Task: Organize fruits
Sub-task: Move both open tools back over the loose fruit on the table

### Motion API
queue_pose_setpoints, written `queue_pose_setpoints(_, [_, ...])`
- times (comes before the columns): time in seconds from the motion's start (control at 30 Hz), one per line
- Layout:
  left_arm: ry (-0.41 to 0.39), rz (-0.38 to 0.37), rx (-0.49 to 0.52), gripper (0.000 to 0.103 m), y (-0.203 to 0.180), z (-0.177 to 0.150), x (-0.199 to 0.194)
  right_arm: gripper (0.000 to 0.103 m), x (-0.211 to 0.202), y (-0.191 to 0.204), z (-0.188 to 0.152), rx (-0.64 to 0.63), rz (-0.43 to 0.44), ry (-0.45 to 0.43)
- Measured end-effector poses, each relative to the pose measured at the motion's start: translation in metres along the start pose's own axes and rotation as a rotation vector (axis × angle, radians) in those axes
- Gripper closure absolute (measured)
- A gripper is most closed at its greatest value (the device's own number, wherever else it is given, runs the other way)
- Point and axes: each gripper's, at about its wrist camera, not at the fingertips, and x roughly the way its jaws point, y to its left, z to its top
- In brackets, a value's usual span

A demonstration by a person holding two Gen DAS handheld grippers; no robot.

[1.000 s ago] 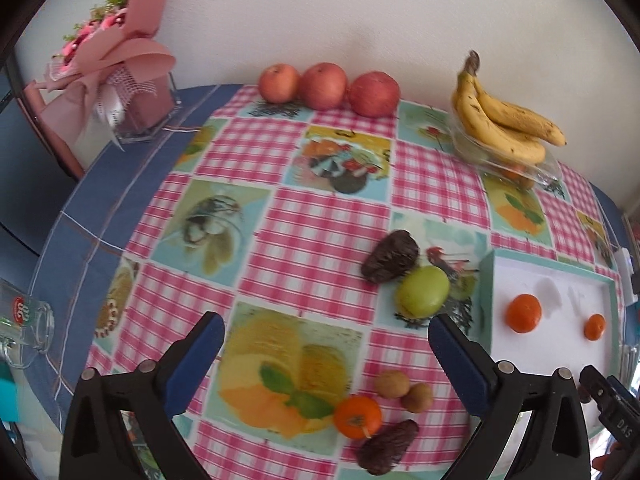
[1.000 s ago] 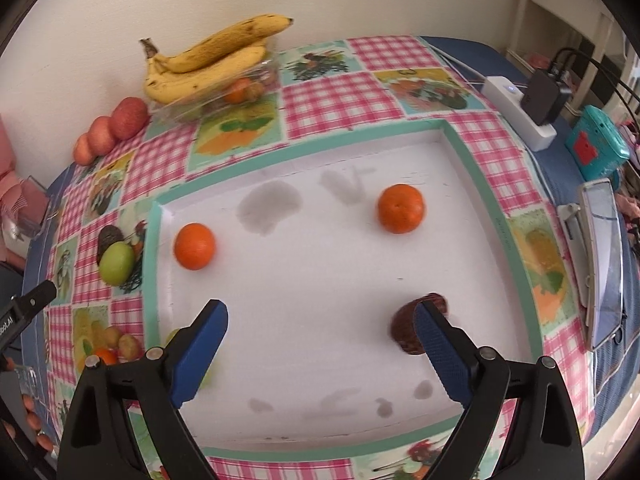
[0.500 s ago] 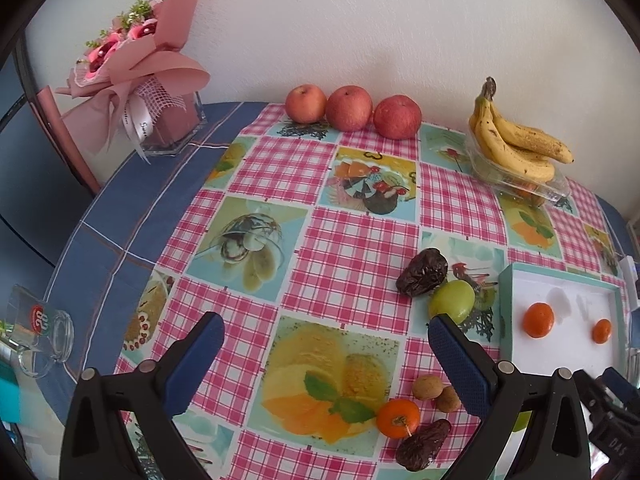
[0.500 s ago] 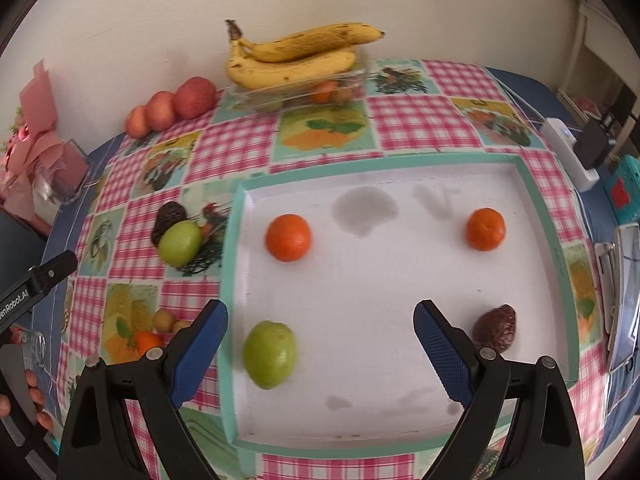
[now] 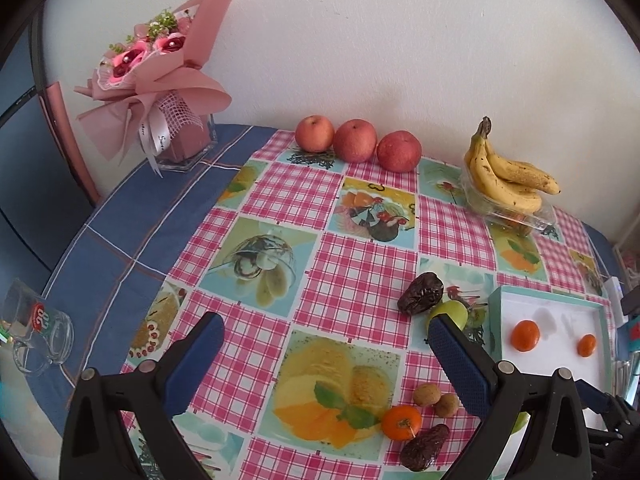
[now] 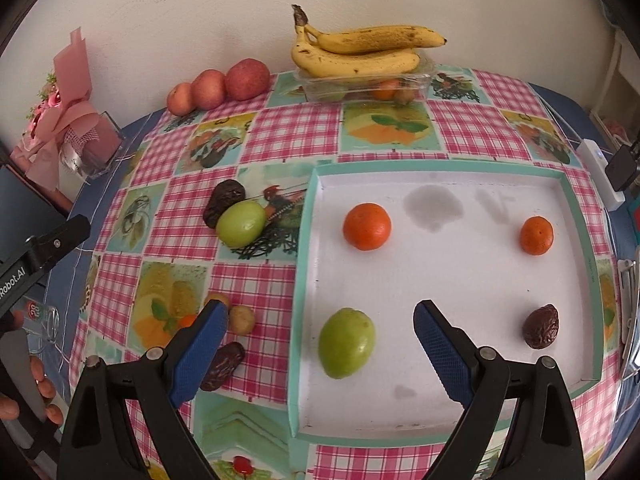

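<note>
Right gripper (image 6: 316, 340): jaws wide, empty; green fruit (image 6: 346, 342) lies between them, lower left of the tray (image 6: 440, 170). Left gripper (image 5: 324, 360): jaws wide, empty, above the tabletop (image 5: 360, 272).

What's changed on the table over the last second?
Both tools drew back: the right tool pulled back and leftward off the tray, bringing the green fruit there into sight; the left tool also retreated. Both stayed open and empty. No fruit moved.
</note>
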Motion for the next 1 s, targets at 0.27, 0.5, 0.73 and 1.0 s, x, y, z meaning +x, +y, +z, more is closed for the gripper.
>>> queue_pose_setpoints(0.27, [-0.017, -0.035, -0.032, 0.000, 0.015, -0.005, -0.010, 0.009, -0.007, 0.012, -0.005, -0.020, 0.025, -0.010])
queue_pose_setpoints(0.5, [0.029, -0.096, -0.037, 0.000, 0.014, -0.011, -0.008, 0.009, -0.009, 0.021, -0.009, -0.034, 0.058, -0.007])
queue_pose_setpoints(0.73, [0.087, -0.136, -0.094, 0.001, 0.019, -0.015, 0.004, 0.015, -0.001, 0.029, -0.012, -0.060, 0.064, 0.028])
queue_pose_setpoints(1.0, [0.193, -0.111, -0.109, 0.004, 0.020, -0.023, 0.027, 0.016, 0.013, 0.046, -0.018, -0.116, 0.077, 0.080])
